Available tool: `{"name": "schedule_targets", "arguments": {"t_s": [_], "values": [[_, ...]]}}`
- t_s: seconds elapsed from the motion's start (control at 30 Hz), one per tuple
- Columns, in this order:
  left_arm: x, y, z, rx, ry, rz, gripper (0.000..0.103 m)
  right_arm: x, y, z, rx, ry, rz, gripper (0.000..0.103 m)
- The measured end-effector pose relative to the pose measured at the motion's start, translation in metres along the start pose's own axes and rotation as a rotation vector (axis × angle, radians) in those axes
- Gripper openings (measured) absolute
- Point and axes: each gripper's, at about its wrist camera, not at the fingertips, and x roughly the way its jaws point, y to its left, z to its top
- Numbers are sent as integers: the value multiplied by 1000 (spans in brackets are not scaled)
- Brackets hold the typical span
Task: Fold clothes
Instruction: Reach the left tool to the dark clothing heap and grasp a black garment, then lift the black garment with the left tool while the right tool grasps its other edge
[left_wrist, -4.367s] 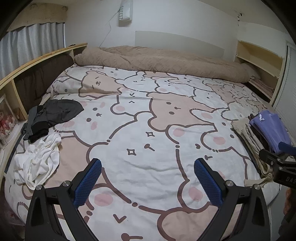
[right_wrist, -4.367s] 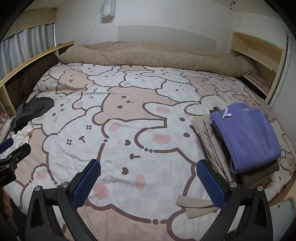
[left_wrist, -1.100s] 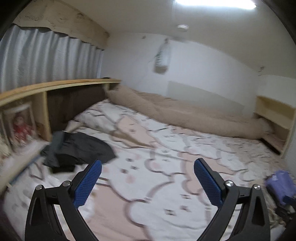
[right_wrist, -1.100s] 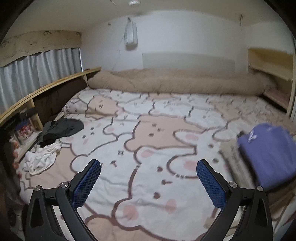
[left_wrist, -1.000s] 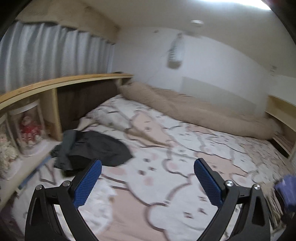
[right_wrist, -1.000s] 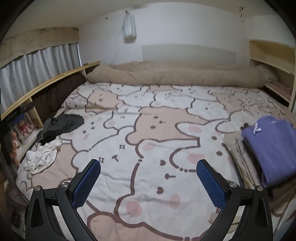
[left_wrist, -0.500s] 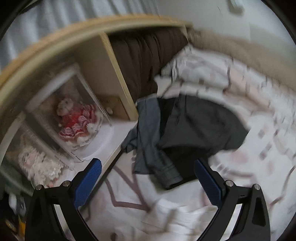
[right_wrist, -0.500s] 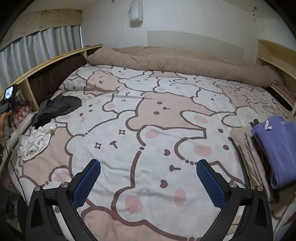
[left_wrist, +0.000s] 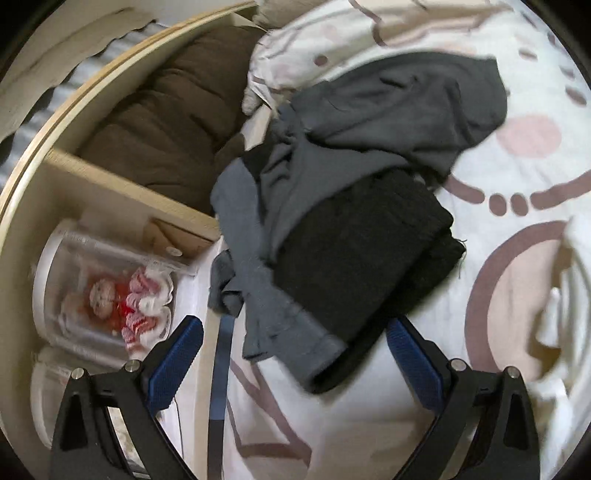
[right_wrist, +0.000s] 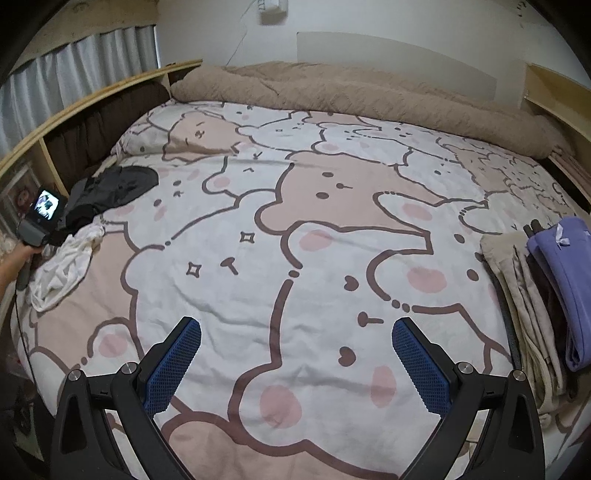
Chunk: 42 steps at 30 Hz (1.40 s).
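A crumpled heap of dark grey clothes (left_wrist: 369, 122) with a black garment (left_wrist: 365, 251) lies at the bed's left edge; in the right wrist view the same dark heap (right_wrist: 110, 192) is far left. My left gripper (left_wrist: 295, 354) hovers open just short of the heap, with a grey cuff (left_wrist: 314, 354) between its fingers, untouched. A white garment (left_wrist: 565, 288) lies to its right, also visible as a white garment (right_wrist: 62, 269) in the right wrist view. My right gripper (right_wrist: 295, 358) is open above the middle of the bear-print bedsheet (right_wrist: 295, 240), holding nothing.
A folded stack with a purple top (right_wrist: 561, 280) over beige clothes (right_wrist: 517, 306) sits at the bed's right edge. A wooden shelf (left_wrist: 122, 184) with a boxed doll (left_wrist: 114, 295) runs along the left. A rolled beige duvet (right_wrist: 369, 96) lies at the head. A hand (right_wrist: 14, 258) holds the left tool.
My left gripper has swung down and left from the open bed to close over the dark clothes heap. The right gripper has tilted down slightly over the bed centre. Both stay open.
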Motion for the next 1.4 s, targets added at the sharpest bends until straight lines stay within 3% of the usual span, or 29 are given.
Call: {"name": "schedule_targets", "arguments": {"t_s": [0.07, 0.1, 0.13, 0.27, 0.37, 0.43, 0.57, 0.87, 1.13, 1.4], "values": [[4, 4, 5, -27, 19, -61, 76, 2, 1, -1, -6, 6, -8, 103], [6, 4, 8, -39, 35, -93, 57, 3, 1, -1, -7, 9, -13, 103], [8, 4, 10, -50, 51, -124, 50, 4, 0, -2, -8, 11, -16, 103], [5, 9, 9, -110, 44, -190, 39, 8, -3, -2, 3, 28, -18, 103], [-3, 20, 5, -207, -2, -244, 35, 9, -5, -3, 9, 31, -15, 103], [-17, 33, 1, -284, -63, -283, 26, 9, -6, -4, 11, 35, -10, 103], [-47, 54, -3, -405, -151, -337, 23, 10, -7, -5, 18, 37, -3, 103], [-111, 75, 1, -457, -317, -417, 22, 4, -12, -7, 36, 27, 16, 103], [-228, 115, -4, -491, -563, -523, 19, -8, -22, -8, 65, -4, 53, 103], [-335, 142, -7, -495, -723, -685, 18, -38, -21, -8, 60, -87, 162, 103]]}}
